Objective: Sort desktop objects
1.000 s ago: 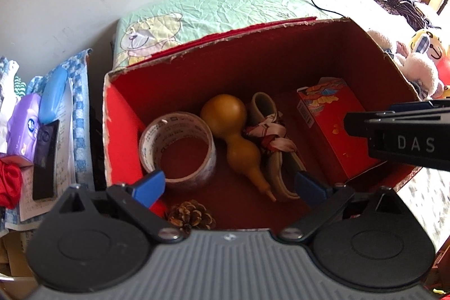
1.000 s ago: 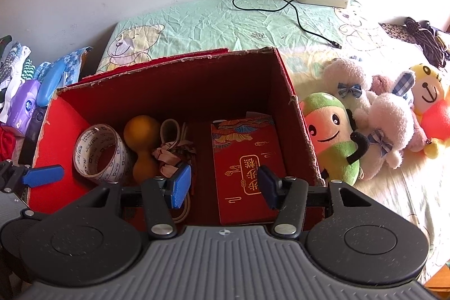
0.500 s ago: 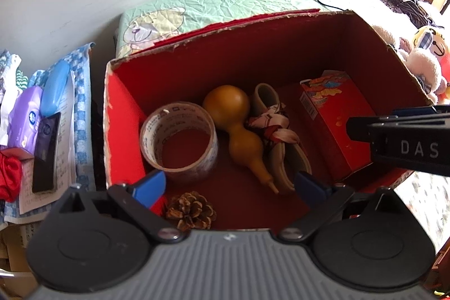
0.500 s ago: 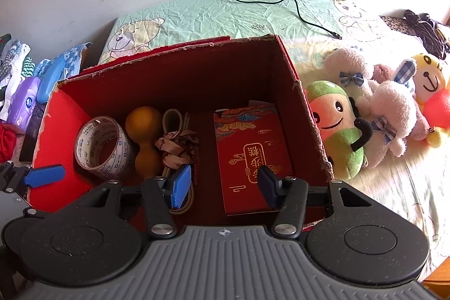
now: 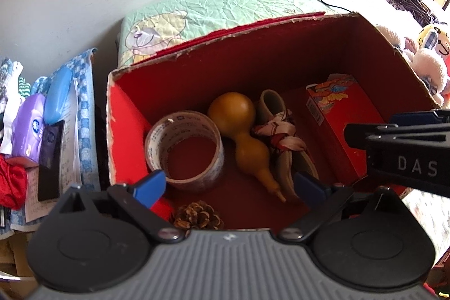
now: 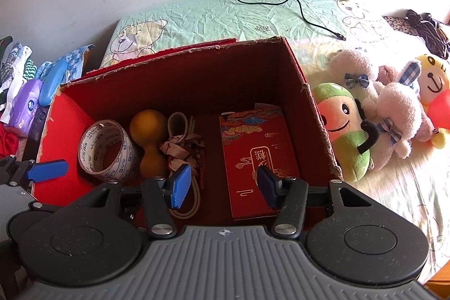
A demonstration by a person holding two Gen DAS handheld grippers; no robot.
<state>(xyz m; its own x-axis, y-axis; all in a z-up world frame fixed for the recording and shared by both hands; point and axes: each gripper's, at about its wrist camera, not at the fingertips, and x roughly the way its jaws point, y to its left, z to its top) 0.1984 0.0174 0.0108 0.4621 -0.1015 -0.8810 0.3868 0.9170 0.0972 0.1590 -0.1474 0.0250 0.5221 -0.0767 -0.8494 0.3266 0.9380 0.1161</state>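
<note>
Left gripper and right gripper both spread wide, empty, above red box near edge. Inside, beyond the jaws: tape roll by left wall, gourd, strap bundle, red packet by right wall, pine cone at near edge.

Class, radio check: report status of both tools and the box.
Left tool open, empty. Right tool open, empty. Red box holds tape, gourd, pinecone. Nothing blocking.

— How do the two grippers stand?
— Left gripper: blue pads spread wide, holding nothing. Right gripper: likewise parted and empty, just to the left one's right.
</note>
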